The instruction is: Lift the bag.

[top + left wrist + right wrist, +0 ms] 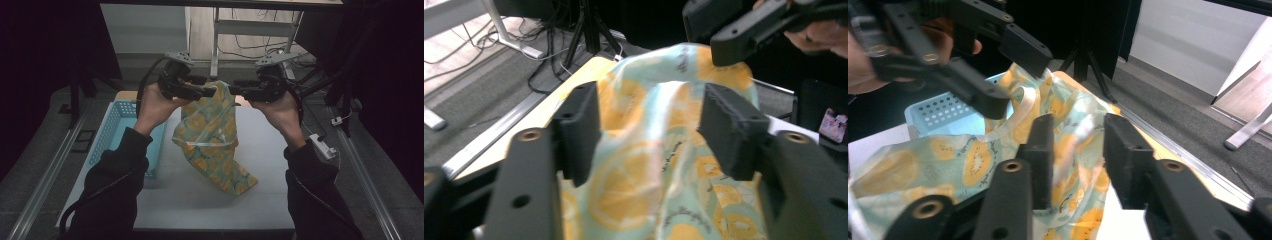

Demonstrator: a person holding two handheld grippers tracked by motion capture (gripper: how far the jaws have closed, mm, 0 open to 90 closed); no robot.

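A thin cloth bag printed with yellow citrus slices on pale green hangs above the white table, its lower end resting on the surface. My left gripper and right gripper face each other at the bag's top edge. In the left gripper view the left gripper stands open, the bag loose between its jaws without touching the pads. The right gripper also stands open, with a blurred fold of the bag in the gap. The left gripper is open at the upper left.
A light blue perforated basket stands at the table's left, seen behind the bag as the basket in the right gripper view. A small white device lies by the table's right edge. Metal rails run along both sides; desk legs and cables stand beyond.
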